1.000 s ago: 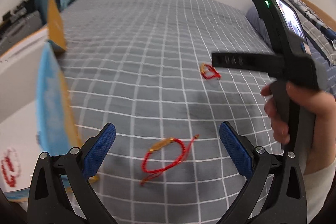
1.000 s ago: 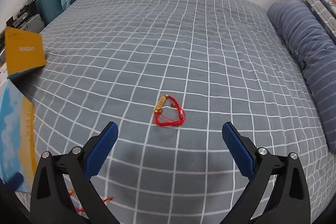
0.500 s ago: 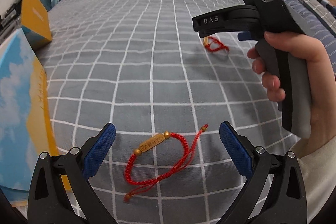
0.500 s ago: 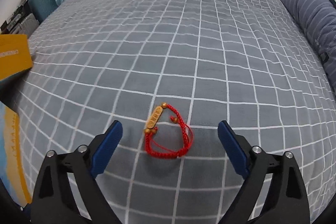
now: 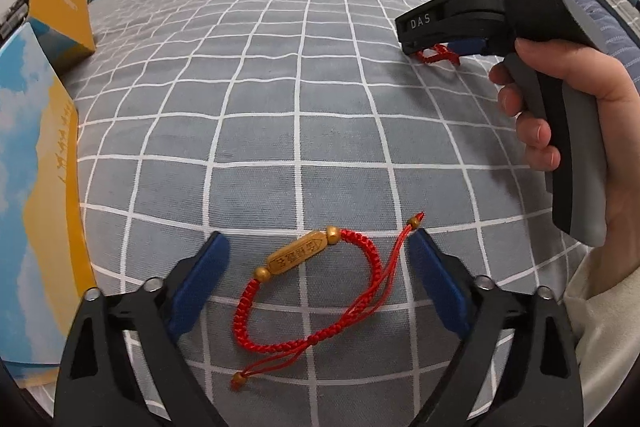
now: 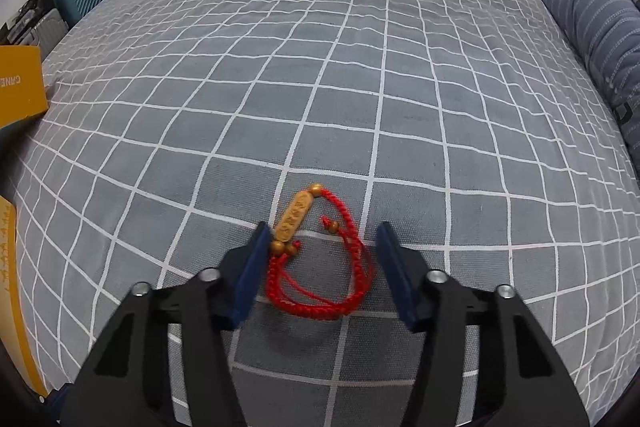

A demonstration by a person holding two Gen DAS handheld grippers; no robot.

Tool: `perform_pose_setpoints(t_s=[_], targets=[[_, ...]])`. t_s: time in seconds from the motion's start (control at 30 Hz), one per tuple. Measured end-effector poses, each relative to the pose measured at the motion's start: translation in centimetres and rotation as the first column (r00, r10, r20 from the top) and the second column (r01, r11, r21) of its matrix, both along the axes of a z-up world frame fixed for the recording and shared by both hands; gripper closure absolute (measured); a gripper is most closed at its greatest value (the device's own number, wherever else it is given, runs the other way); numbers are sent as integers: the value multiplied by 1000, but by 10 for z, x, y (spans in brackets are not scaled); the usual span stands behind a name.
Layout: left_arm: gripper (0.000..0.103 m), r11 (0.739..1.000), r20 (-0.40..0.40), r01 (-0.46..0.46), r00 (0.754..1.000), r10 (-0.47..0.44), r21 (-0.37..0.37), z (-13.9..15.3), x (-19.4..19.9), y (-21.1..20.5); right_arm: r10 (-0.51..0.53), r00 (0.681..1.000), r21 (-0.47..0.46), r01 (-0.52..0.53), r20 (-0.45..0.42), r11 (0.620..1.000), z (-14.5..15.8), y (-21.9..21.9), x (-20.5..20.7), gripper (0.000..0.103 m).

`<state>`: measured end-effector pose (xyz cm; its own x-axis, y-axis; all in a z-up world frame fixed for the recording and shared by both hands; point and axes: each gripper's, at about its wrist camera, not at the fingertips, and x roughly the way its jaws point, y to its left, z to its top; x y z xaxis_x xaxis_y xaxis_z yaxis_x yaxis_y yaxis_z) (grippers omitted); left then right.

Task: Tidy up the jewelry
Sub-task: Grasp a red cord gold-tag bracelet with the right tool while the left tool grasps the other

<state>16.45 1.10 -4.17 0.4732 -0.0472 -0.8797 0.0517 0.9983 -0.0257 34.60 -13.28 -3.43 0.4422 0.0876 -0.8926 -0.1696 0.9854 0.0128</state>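
While the left gripper (image 5: 316, 249) sits low over the checked bedspread (image 5: 280, 75), its fingers are spread wide, and the near bracelet (image 5: 316, 287) lies between them in the lower centre of the left wrist frame. The gold bar bead (image 5: 298, 254) runs on a diagonal, lower left to upper right, roughly crosswise to the fingers. The red cord loop extends toward the bottom of the frame, and one loose tail reaches up to the right pad (image 5: 438, 287), apparently touching it. No pad grips the cord. At the upper right of this frame, the right gripper (image 5: 436, 47) is down on the far bracelet (image 5: 438, 54), mostly hidden beneath it. An orange and blue box (image 5: 36, 167) fills the left edge.

In the right wrist frame, the far bracelet (image 6: 320, 259) lies in the lower centre, between fingers held apart at a narrower gap. Its gold bar (image 6: 295, 215) points up-frame, nearly parallel to the fingers, with its lower end bead beside the left pad (image 6: 250, 277); contact cannot be confirmed. The bunched cord fills most of the gap, so closing the fingers should gather it from both sides. Each gripper is nearer its own bracelet.
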Motion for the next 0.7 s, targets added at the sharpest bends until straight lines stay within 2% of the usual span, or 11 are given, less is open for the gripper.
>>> perform_pose_setpoints(t_s=[0.17, 0.2, 0.3, 0.4, 0.7], targets=[[49, 1000, -2, 12, 1000, -12, -6, 3, -1, 1, 9, 1000, -1, -9, 2, 1000, 1, 0, -1, 70], [51, 1000, 0, 10, 1000, -10, -6, 4, -1, 1, 10, 1000, -5, -10, 4, 1000, 2, 0, -1, 74], [66, 1000, 5, 3, 1000, -3, -6, 6, -1, 3, 16, 1000, -19, -16, 10, 1000, 2, 0, -1, 81], [90, 1000, 6, -3, 1000, 3, -18, 8, 0, 6, 18, 1000, -24, -18, 16, 1000, 2, 0, -2, 90], [91, 999, 8, -8, 1000, 8, -46, 12, 1, 12, 11, 999, -43, -9, 31, 999, 5, 1, -5, 91]])
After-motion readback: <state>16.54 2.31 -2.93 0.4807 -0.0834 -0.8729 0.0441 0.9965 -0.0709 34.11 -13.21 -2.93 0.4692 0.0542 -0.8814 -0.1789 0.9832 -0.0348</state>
